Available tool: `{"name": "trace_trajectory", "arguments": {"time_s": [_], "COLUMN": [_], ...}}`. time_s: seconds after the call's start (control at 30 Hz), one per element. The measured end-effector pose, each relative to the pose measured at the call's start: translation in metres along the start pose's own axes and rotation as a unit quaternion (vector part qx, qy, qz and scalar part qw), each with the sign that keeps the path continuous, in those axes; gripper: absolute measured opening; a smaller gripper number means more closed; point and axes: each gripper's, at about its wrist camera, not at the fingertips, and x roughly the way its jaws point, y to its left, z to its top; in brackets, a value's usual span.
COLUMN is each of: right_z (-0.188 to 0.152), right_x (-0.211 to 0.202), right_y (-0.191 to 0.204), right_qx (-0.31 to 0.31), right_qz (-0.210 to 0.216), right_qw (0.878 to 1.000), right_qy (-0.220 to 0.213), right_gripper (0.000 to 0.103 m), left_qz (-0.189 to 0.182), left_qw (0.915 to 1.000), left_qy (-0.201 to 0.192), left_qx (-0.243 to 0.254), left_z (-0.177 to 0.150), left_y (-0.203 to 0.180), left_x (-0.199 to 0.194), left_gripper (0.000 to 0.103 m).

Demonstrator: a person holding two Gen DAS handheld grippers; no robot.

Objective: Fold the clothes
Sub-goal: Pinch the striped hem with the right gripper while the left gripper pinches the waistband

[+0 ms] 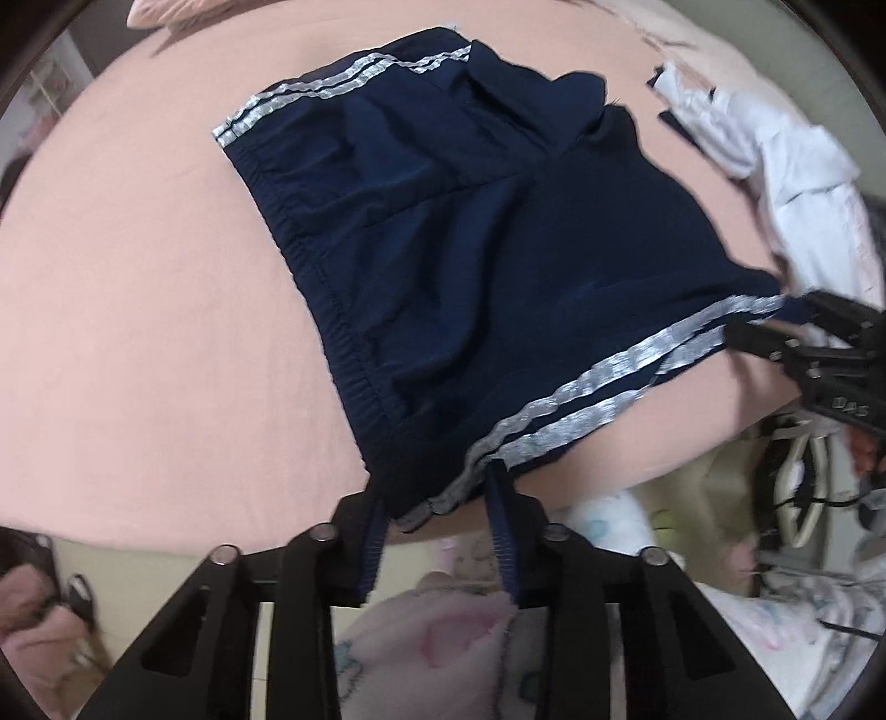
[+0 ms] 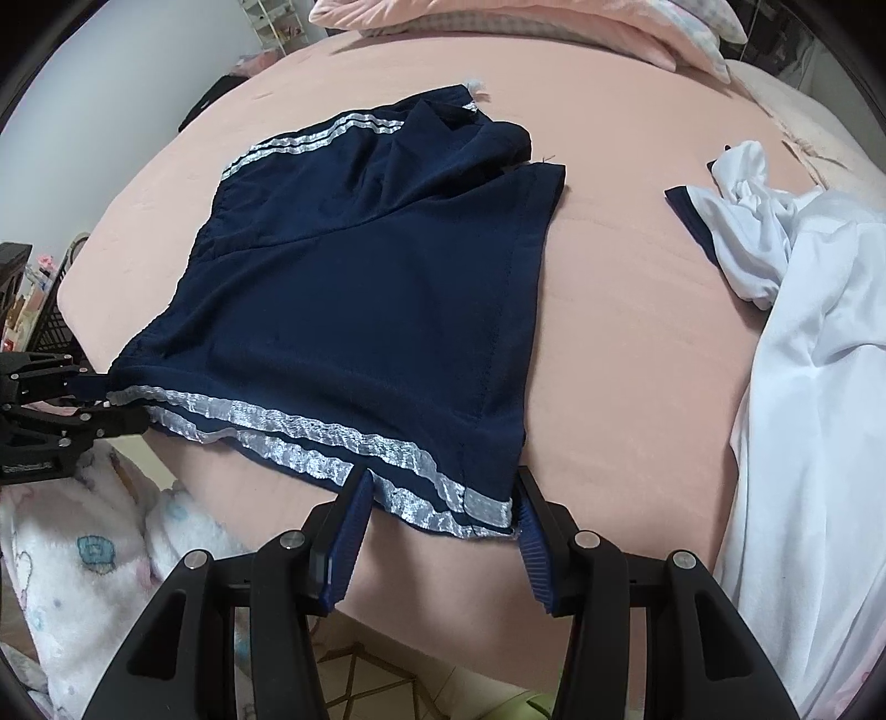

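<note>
One pair of navy shorts [image 2: 365, 288] lies spread flat on a pink-sheeted bed [image 2: 637, 343], waistband toward the left edge, leg hems toward the right, w/ two silver stripes down each of its 2 side seams. Near edge of the shorts sits right at the bed's front edge. Left hand-held gripper [image 1: 440, 498] is at the waistband corner: its 2 blue-padded fingers [image 1: 506, 531] straddle the striped corner at a narrow gap, cloth between them; whether the pads actually pinch the fabric can't be told. Right hand-held gripper [image 2: 443, 493] is at the hem corner of the same near edge, its 2 fingers set approx. half-wide on either side of the striped corner, pads apart from the cloth, not gripping. Each gripper also shows at the frame edge of the other's wrist view. One crumpled white garment [image 2: 797, 310] w/ navy trim lies well apart at the bed's right side. Pink pillows [image 2: 554, 27] at the head of the bed; their number can't be told. A white fleecy patterned blanket [image 2: 83, 554] is visible below the bed's front edge.
</note>
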Motion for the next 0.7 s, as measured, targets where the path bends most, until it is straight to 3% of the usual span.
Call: {"name": "trace_trajectory", "arguments": {"time_s": [0.3, 0.57, 0.7], "right_z": [0.003, 0.007, 0.012], "right_x": [0.003, 0.000, -0.007], "right_y": [0.005, 0.011, 0.020], "right_qx": [-0.009, -0.005, -0.018], "right_qz": [-0.015, -0.004, -0.010], "right_qw": [1.000, 1.000, 1.000], "right_qy": [-0.007, -0.012, -0.021], "right_gripper": [0.048, 0.014, 0.010], "left_qz": [-0.003, -0.002, 0.008], "left_qw": [1.0000, 0.9995, 0.9986], "left_qy": [0.009, -0.019, -0.035], "left_qx": [0.000, -0.024, -0.039], "left_z": [0.002, -0.004, -0.009], "left_y": [0.003, 0.004, 0.002], "left_x": [0.006, -0.001, -0.008], "left_gripper": [0.020, 0.014, 0.014]}}
